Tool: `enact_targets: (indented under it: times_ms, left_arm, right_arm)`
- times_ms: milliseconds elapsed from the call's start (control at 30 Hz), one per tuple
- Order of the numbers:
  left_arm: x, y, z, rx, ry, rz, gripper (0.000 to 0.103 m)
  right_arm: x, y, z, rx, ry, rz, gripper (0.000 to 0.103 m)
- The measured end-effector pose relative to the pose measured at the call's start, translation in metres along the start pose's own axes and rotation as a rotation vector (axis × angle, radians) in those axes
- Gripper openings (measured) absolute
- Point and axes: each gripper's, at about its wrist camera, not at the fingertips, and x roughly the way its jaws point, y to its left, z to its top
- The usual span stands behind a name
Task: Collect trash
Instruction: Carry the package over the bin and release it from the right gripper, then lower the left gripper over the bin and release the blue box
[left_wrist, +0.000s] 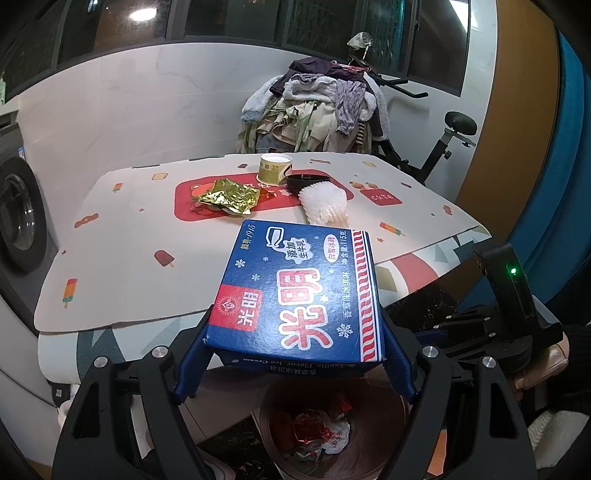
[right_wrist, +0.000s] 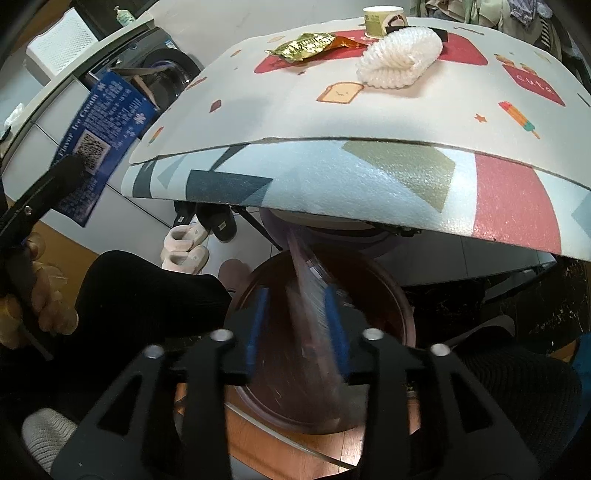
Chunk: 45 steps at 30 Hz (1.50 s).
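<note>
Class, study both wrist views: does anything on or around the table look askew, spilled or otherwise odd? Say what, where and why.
The cartoon mat lies crooked: it overhangs the patterned table cover at an angle. The gold wrapper lies crumpled at its centre. A blurred clear plastic item is between the right gripper fingers over the brown bin.

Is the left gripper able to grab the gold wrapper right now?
Probably not: the left gripper is shut on the blue box, so its jaws are full. The gold wrapper lies unblocked further back.
</note>
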Motion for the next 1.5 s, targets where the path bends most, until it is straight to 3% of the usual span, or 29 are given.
enact_targets:
  times_ms: [167,233,333,533,767,1500]
  left_arm:
    - [0.001,-0.001,-0.005,0.004,0.005,-0.009,0.077]
    - [0.001,0.001,-0.005,0.008,0.008,-0.011,0.077]
    - [0.003,0.004,-0.008,0.014,0.016,-0.017,0.077]
    - [0.012,0.004,-0.024,0.043,0.033,-0.052,0.077]
    - [0.023,-0.003,-0.039,0.083,0.049,-0.099,0.077]
    - [0.040,-0.018,-0.051,0.129,0.116,-0.127,0.078]
  right_arm:
    - [-0.009,0.002,0.004,-0.034,-0.038,-0.015,0.063]
    - [-0.019,0.000,0.008,-0.063,-0.086,-0.041,0.080]
    - [-0.037,-0.004,0.012,-0.125,-0.172,-0.118,0.095]
    - [-0.061,-0.016,0.007,-0.243,-0.313,-0.269,0.097]
    - [-0.062,-0.023,-0.003,-0.234,-0.400,-0.309,0.097]
    - [-0.058,-0.025,-0.004,-0.198,-0.395,-0.313,0.097]
